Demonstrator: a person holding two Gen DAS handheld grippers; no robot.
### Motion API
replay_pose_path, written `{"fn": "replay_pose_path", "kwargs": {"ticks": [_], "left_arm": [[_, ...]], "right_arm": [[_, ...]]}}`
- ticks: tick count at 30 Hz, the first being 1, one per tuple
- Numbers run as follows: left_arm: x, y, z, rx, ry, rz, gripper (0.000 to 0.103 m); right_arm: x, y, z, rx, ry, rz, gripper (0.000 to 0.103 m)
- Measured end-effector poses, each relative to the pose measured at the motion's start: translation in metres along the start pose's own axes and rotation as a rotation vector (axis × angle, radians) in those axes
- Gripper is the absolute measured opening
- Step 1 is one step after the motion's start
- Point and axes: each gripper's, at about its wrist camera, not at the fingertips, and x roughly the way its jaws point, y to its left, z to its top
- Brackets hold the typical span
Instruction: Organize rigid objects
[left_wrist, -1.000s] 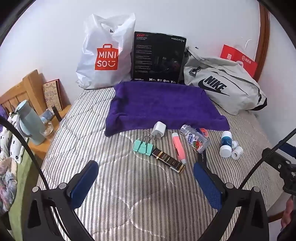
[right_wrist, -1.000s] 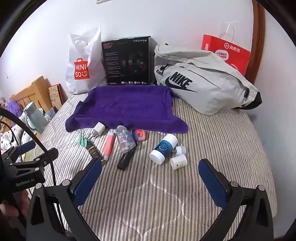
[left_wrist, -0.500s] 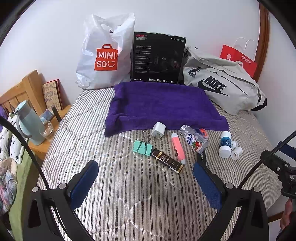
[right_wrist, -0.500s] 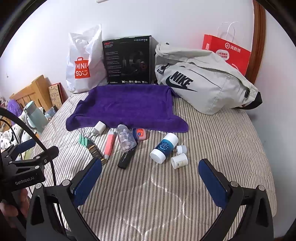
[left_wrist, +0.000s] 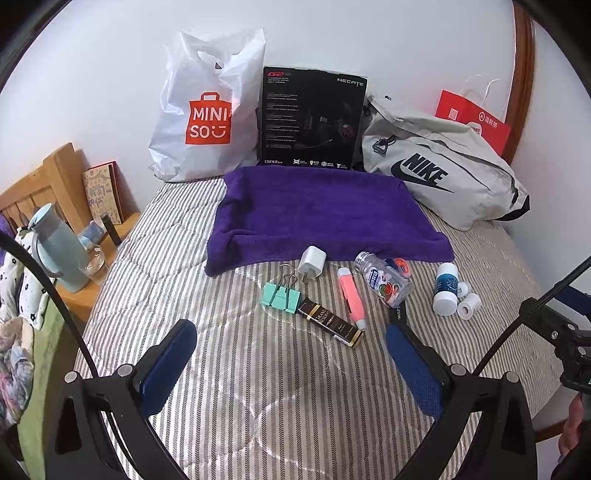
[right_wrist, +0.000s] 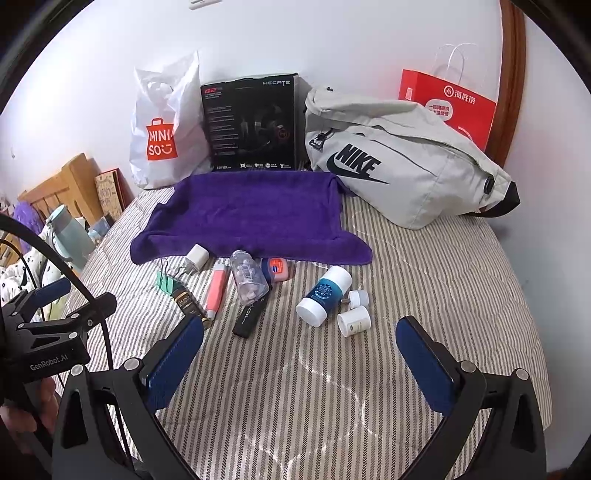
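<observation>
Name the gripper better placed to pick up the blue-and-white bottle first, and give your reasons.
Right. The blue-and-white bottle lies almost straight ahead of the open right gripper. From the left gripper, also open, it sits far off to the right side.

Wall (left_wrist: 332, 33): plain white, evenly lit.
Bed (left_wrist: 258, 387): striped quilt, filling the centre.
Headboard (left_wrist: 40, 184): wood, nine o'clock.
Post (right_wrist: 511, 74): brown wood, one o'clock.

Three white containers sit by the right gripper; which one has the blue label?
The largest one, the white bottle lying on its side, farthest left of the three. The two small white jars beside it show no blue band.
</observation>
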Motion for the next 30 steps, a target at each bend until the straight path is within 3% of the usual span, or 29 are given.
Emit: {"fn": "replay_pose_path", "kwargs": {"ticks": [30], "left_arm": [[-0.0014, -0.0012, 0.0004, 0.014, 0.001, 0.014, 0.103]], "right_arm": [[0.0002, 0.0016, -0.0022, -0.006, 0.008, -0.005, 0.102]]}}
